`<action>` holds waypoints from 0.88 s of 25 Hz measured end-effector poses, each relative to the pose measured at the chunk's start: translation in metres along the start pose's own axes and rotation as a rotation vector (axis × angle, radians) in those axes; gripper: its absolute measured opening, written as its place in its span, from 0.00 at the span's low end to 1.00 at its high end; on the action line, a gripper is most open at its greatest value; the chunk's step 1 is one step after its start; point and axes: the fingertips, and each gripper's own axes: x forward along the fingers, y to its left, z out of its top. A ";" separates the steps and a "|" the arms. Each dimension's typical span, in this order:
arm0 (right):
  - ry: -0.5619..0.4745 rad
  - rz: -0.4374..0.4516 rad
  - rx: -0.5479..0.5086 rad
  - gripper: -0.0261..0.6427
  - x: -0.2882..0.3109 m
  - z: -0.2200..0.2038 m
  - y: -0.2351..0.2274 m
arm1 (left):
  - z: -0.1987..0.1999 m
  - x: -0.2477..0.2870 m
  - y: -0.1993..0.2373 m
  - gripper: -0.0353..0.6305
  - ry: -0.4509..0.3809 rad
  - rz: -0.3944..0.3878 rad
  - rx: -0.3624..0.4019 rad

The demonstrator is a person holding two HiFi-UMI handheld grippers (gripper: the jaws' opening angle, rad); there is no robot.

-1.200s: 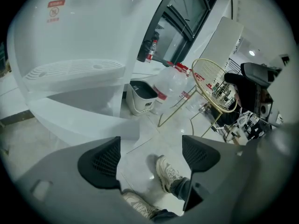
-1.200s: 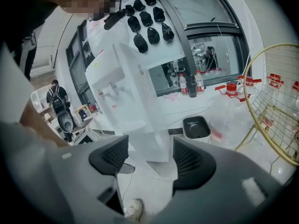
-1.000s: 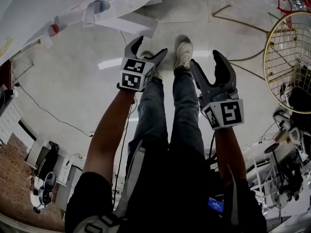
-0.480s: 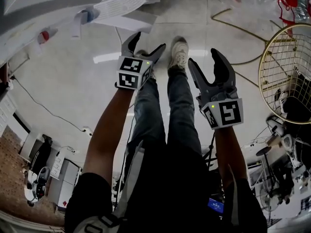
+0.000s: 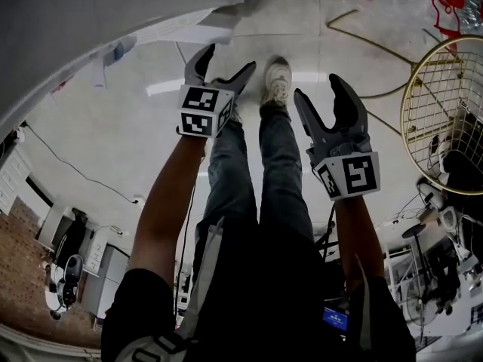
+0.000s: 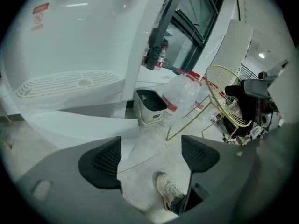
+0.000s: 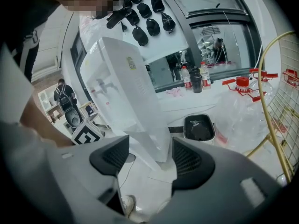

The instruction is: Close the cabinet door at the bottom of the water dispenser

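The white water dispenser [image 7: 126, 92] stands tall ahead, its taps facing left in the right gripper view. Seen from the left gripper, its drip tray [image 6: 65, 84] is close at upper left. A white panel [image 6: 79, 125] juts out below the tray, and it looks like the open cabinet door [image 7: 152, 155] at the dispenser's foot. My left gripper [image 5: 226, 60] is open and empty, just short of the dispenser's body [image 5: 90, 29]. The right gripper [image 5: 323, 93] hangs open over the floor, nothing between its fingers.
A small white bin [image 6: 150, 105] with a dark inside stands beside the dispenser. A clear water jug [image 6: 184, 90] lies behind it. A gold wire basket [image 5: 445, 104] is at the right. A cable [image 5: 68, 173] runs across the floor at the left. My shoe [image 5: 277, 81] is between the grippers.
The dispenser's white body has grown to fill the upper left of the head view. Both grippers have drifted a little toward it, and both stay open and empty.
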 end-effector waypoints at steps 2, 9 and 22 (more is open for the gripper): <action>-0.002 -0.003 0.003 0.47 0.002 0.001 -0.003 | 0.004 0.004 0.001 0.68 -0.004 0.004 0.001; 0.005 -0.004 0.016 0.47 0.005 0.001 -0.012 | 0.017 0.010 0.004 0.68 -0.025 0.025 -0.012; 0.002 -0.013 0.036 0.46 0.008 0.004 -0.035 | 0.038 0.028 0.008 0.68 -0.042 0.050 -0.021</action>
